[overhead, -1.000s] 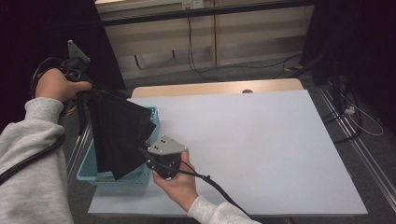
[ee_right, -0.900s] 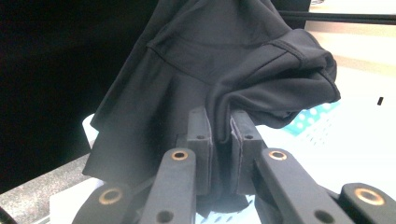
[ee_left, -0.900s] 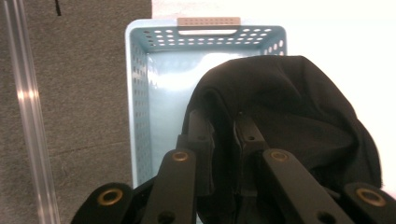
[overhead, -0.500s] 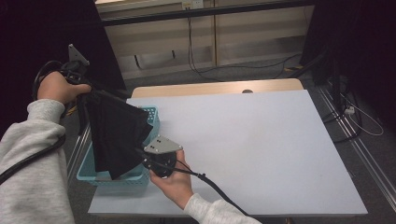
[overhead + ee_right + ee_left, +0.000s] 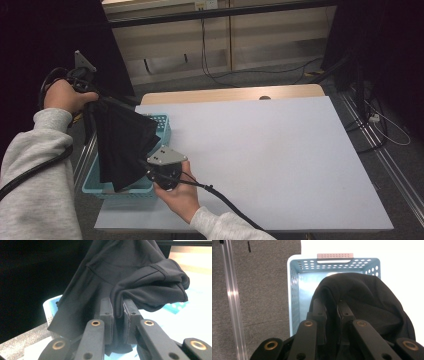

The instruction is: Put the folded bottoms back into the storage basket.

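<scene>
A person is lifting a black garment (image 5: 122,145) out of a pale blue basket (image 5: 162,126) at the table's (image 5: 280,150) left edge, the left gripper (image 5: 92,95) clenching its upper end and the right gripper (image 5: 150,167) pinching a lower fold. The cloth is hanging over the basket; it likely needs carrying clear onto the white tabletop and spreading next.

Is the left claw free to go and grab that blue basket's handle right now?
Probably not yet. The left claw is shut on the black garment, as is the right claw, and the cloth hangs over the blue basket. The handle itself lies uncovered, but the cloth would have to be let go first.
</scene>
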The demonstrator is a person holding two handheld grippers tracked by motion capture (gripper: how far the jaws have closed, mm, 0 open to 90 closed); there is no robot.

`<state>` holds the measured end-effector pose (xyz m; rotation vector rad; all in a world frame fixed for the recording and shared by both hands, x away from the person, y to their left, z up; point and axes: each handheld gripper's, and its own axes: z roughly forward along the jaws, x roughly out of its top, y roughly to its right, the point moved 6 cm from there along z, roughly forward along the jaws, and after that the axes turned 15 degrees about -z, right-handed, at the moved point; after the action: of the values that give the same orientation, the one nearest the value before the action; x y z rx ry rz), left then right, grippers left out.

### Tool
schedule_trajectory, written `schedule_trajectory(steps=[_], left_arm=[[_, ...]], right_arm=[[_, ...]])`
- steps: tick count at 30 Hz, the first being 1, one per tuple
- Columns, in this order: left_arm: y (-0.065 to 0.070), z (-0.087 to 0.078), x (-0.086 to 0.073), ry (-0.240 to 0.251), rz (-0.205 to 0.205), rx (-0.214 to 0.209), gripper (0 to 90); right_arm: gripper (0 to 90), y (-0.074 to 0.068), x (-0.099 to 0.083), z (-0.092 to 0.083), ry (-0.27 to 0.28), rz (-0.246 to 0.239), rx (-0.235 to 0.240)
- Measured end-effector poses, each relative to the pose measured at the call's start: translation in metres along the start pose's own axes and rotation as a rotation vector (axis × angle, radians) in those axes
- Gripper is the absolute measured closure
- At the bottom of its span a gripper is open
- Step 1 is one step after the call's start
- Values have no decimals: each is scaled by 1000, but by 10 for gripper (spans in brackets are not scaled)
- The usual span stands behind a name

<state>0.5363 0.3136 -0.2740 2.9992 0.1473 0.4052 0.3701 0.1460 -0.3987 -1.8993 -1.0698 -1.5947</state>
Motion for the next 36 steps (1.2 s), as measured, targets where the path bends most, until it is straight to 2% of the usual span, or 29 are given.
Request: schedule_trajectory(steps=[1,2,3,4,5,6,7,8,9,10,11,12,15,16,24,27,28,34,36], left_arm=[[-2,5,2,27,3,-7,800],[-4,8,2,33,14,-6,775],[-4,8,2,33,14,-6,694],[-5,9,9,146,55,-20,565],[-5,9,9,146,55,-20,448],[-6,8,11,190,93,1,379],[-6,8,11,190,93,1,358],[-5,7,9,198,102,-1,347],[-5,7,9,198,102,-1,331],[-4,6,7,208,120,6,304],[-4,6,7,208,120,6,286],[-1,8,4,202,116,-6,283],[0,10,1,192,122,-13,273],[1,12,-2,183,127,-22,271],[6,23,-11,176,119,-55,250],[7,26,-13,167,122,-65,248],[9,28,-16,164,131,-69,246],[19,31,-18,176,149,-90,240],[22,32,-20,175,142,-103,243]], right_arm=[[772,-2,0,2,-6,-6,16],[729,-4,0,3,-10,-14,27],[654,-5,-1,3,-14,-32,35],[598,-5,-1,2,-14,-58,34],[598,-5,-1,2,-14,-58,34],[515,2,2,-6,17,-97,4],[515,2,2,-6,17,-97,4],[466,9,4,-13,13,-102,3],[466,9,4,-13,13,-102,3],[406,15,6,-20,9,-109,-5],[406,15,6,-20,9,-109,-5],[384,20,6,-29,9,-121,-13],[347,24,6,-35,12,-123,-9],[334,30,3,-42,12,-121,-10],[245,45,-7,-62,-2,-108,2],[234,51,-11,-68,-7,-103,5],[227,57,-16,-72,-22,-93,-4],[199,74,-29,-83,-39,-73,-23],[193,77,-32,-86,-43,-63,-22]])
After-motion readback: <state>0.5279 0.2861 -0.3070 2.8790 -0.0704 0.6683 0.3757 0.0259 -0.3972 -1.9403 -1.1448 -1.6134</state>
